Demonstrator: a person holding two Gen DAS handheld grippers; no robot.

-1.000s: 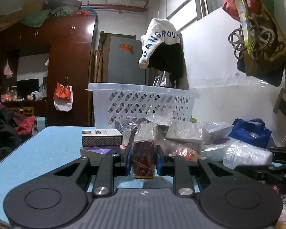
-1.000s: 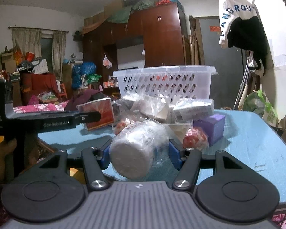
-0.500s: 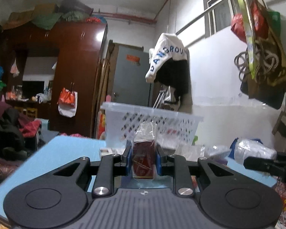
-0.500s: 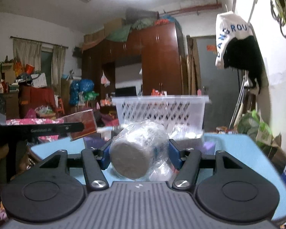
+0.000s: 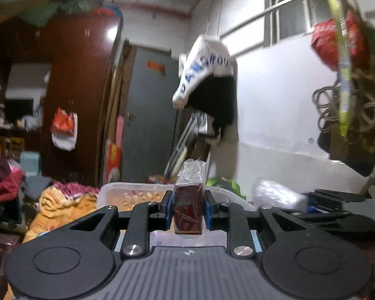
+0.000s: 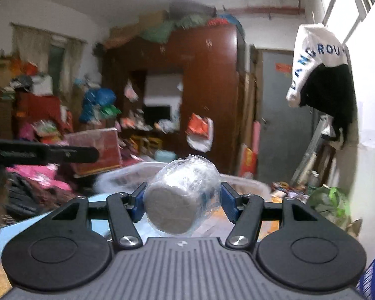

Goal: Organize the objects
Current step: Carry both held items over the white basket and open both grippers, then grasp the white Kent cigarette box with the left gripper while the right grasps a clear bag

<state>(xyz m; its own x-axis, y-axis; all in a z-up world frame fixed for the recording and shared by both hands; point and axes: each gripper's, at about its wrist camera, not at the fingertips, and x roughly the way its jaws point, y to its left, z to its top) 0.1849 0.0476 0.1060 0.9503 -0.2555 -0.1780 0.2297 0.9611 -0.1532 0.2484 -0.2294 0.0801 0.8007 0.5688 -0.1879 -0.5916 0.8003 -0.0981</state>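
Observation:
My left gripper (image 5: 188, 203) is shut on a dark red box wrapped in clear plastic (image 5: 188, 207), held upright above the near rim of the white laundry basket (image 5: 127, 187). My right gripper (image 6: 182, 201) is shut on a white cylinder wrapped in clear plastic (image 6: 181, 203), held high over the same basket (image 6: 242, 183). In the right wrist view the left gripper (image 6: 50, 153) shows at the left edge with the red box (image 6: 97, 151) in it. The right gripper's wrapped cylinder (image 5: 275, 196) appears at the right of the left wrist view.
The light blue table (image 6: 15, 230) lies below. A brown wardrobe (image 6: 200, 95) and a grey door (image 5: 147, 115) stand behind. Clothes hang from a rail (image 5: 207, 82) on the right wall, bags (image 5: 350, 95) beside them. Piled clothes and boxes (image 6: 37, 125) fill the left.
Both grippers rose off the table with their items and moved forward toward the basket; the pile of wrapped items dropped out of view, and the basket's open top now lies just below.

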